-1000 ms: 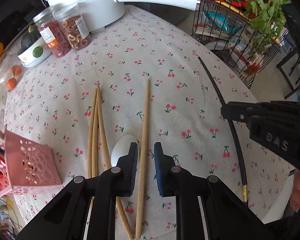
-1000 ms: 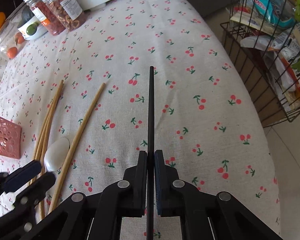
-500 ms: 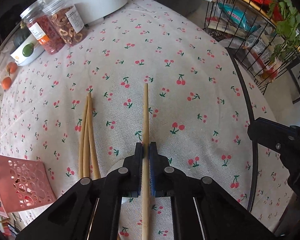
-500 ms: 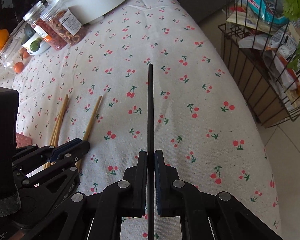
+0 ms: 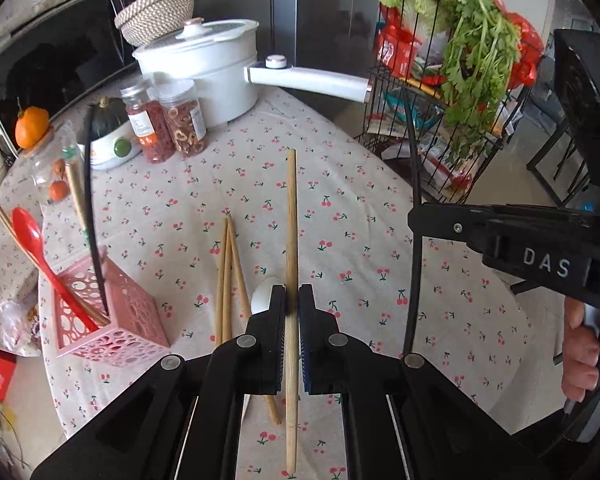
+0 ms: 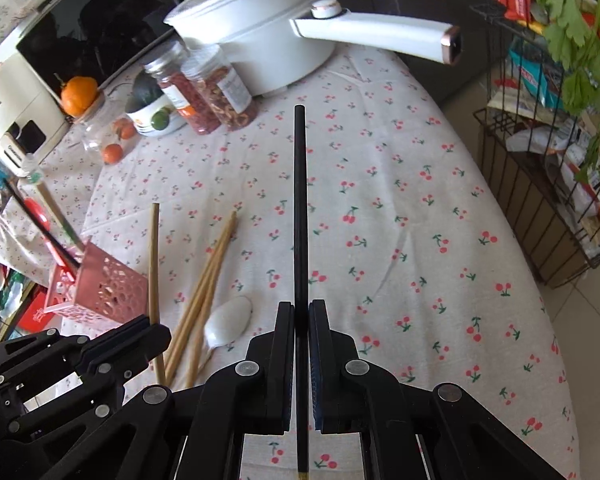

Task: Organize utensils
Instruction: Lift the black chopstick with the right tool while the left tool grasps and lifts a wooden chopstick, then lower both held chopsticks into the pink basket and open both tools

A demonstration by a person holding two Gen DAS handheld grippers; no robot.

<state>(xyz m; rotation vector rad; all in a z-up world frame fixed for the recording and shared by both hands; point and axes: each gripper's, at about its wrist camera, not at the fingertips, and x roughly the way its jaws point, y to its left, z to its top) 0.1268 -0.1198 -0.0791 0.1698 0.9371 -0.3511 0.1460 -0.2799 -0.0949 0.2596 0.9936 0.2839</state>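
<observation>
My left gripper (image 5: 292,300) is shut on a wooden chopstick (image 5: 291,216) and holds it above the cherry-print tablecloth. My right gripper (image 6: 301,316) is shut on a black chopstick (image 6: 300,200), also lifted; it shows in the left wrist view (image 5: 416,240). Three wooden chopsticks (image 5: 227,276) and a white spoon (image 6: 229,320) lie on the cloth. A pink perforated utensil holder (image 5: 112,320) stands at the left with a red spoon (image 5: 32,240), a black chopstick (image 5: 90,200) and wooden chopsticks in it.
A white pot (image 5: 204,68) with a long handle, two jars (image 5: 164,124), a squash and fruit stand at the back. A wire rack (image 5: 452,128) with greens and packets stands beyond the table's right edge.
My left gripper closed on the single wooden chopstick and lifted it off the cloth. Both grippers rose and tilted up, each with its chopstick, bringing the pot and holder into view.
</observation>
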